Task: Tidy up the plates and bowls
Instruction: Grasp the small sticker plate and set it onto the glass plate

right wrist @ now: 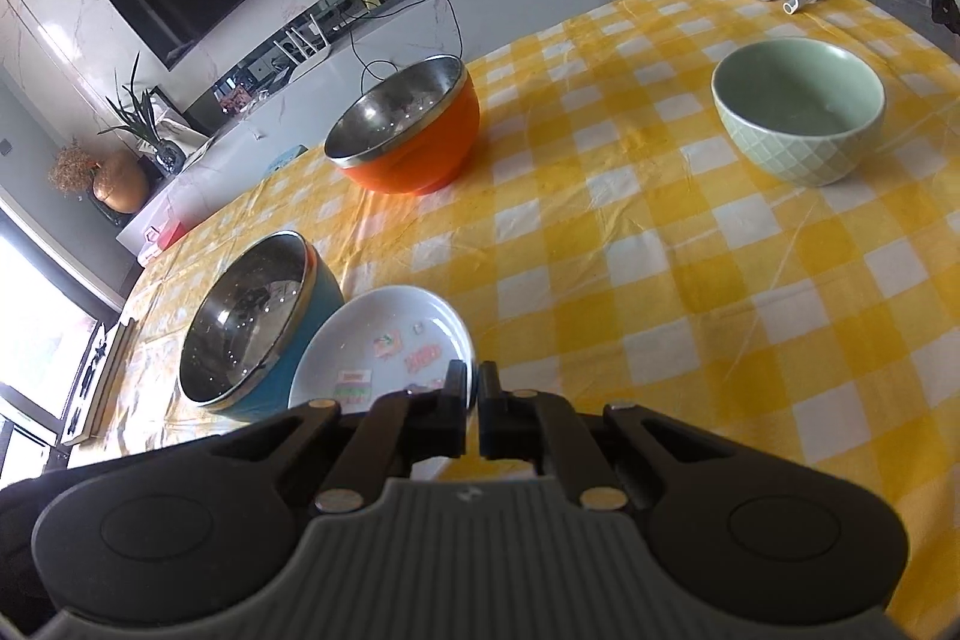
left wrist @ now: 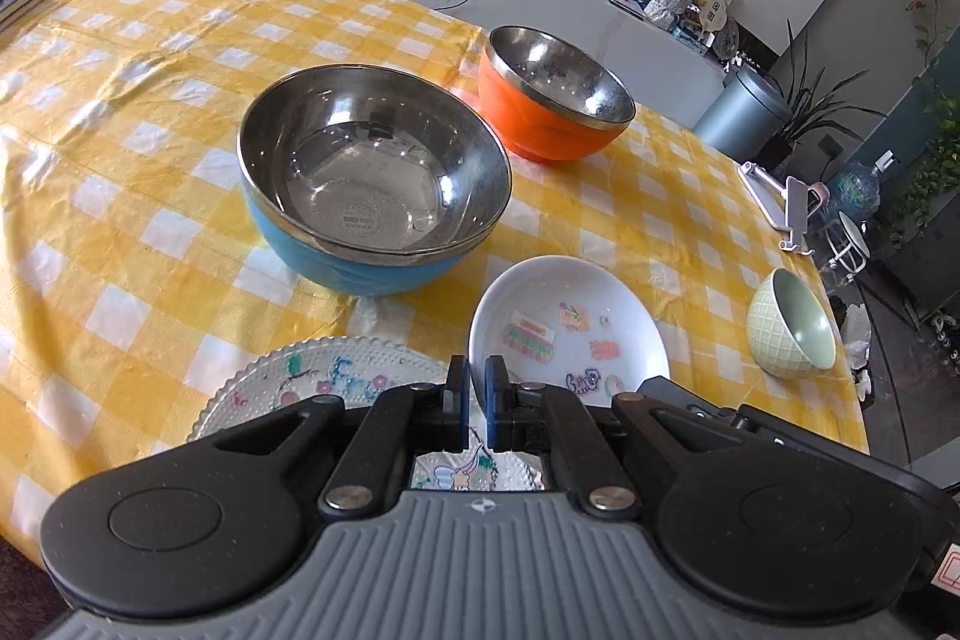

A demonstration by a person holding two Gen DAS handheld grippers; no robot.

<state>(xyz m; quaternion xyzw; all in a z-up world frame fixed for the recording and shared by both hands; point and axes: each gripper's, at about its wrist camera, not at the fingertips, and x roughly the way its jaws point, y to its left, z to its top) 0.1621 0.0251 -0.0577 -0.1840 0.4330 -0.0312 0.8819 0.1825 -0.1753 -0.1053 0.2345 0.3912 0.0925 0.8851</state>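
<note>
We are finding both claws clamped on the white dish (left wrist: 570, 322), one on each side of its rim. The left claw (left wrist: 478, 388) is pinching the near-left edge with its jaws all but together on the thin rim; the right claw (right wrist: 472, 391) is doing the same at the opposite edge. The dish is appearing tilted and, in our judgement, clear of the desk (left wrist: 150, 160), though the underside is hidden from us.

Taking the white dish as our reference: the blue bowl (left wrist: 372, 184) is sitting just beyond and left of it, very near its rim; the clear beaded plate (left wrist: 312, 376) is lying just left of it, partly under the left claw; the orange bowl (left wrist: 558, 94) is standing farther beyond; the green bowl (left wrist: 792, 328) is well apart to its right.

We are judging the step in hand to be carrying the dish onto the beaded plate. To do it well, we are recommending that both claws move together at equal height, keeping the dish level, steering it clear of the blue bowl's rim, and centring it over the plate before lowering.
</note>
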